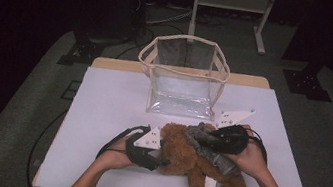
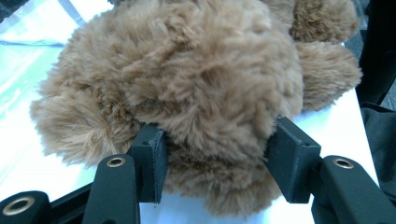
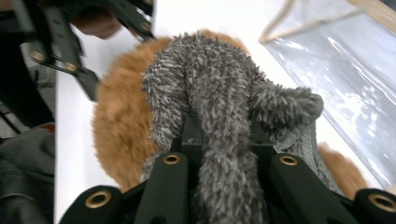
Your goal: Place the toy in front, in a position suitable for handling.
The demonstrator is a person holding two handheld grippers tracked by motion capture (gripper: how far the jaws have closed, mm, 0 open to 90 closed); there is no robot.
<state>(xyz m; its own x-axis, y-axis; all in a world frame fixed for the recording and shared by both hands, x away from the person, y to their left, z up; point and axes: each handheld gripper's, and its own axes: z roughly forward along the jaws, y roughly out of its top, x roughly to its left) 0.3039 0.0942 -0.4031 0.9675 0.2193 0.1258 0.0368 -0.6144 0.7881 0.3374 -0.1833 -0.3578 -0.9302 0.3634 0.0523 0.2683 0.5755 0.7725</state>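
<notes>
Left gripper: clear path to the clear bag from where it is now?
Probably not yet. The left gripper has its jaws closed on the brown teddy bear's head, so it's occupied. Otherwise the white table between it and the clear bag looks free.

Light falls from above on the white table (image 1: pixel 117 101), its surroundings dark. Both gripper views are bright and soft, glare upper left.

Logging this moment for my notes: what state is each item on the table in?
Brown plush teddy bear: lying on white table.
Grey fuzzy scarf: on bear.
Clear plastic bag: upright, open.
Left gripper: clamped on bear.
Right gripper: clamped on scarf.
</notes>
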